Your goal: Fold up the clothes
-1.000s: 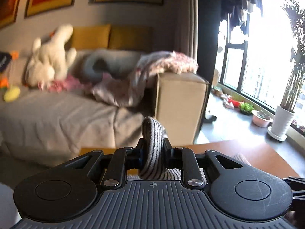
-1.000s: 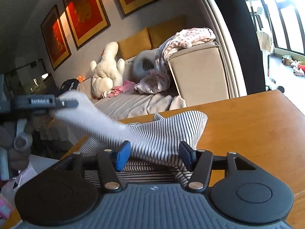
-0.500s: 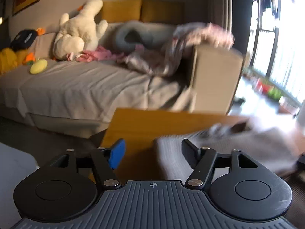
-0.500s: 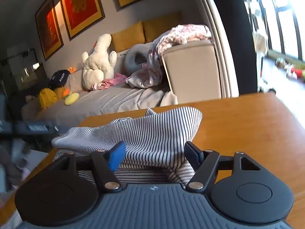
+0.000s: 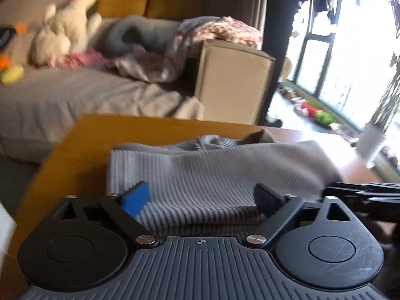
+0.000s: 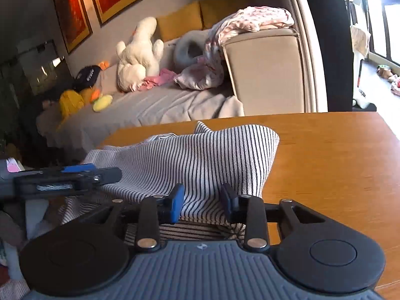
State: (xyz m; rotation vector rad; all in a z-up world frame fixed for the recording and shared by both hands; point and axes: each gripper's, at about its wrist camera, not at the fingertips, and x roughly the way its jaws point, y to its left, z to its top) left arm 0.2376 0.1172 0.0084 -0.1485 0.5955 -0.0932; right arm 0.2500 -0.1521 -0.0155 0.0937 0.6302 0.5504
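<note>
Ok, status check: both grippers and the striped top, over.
Left gripper open, jaws just widened, off the cloth. Right gripper closing around a fold of the striped top. Top bunched on the wooden table. Nothing in the way.
</note>
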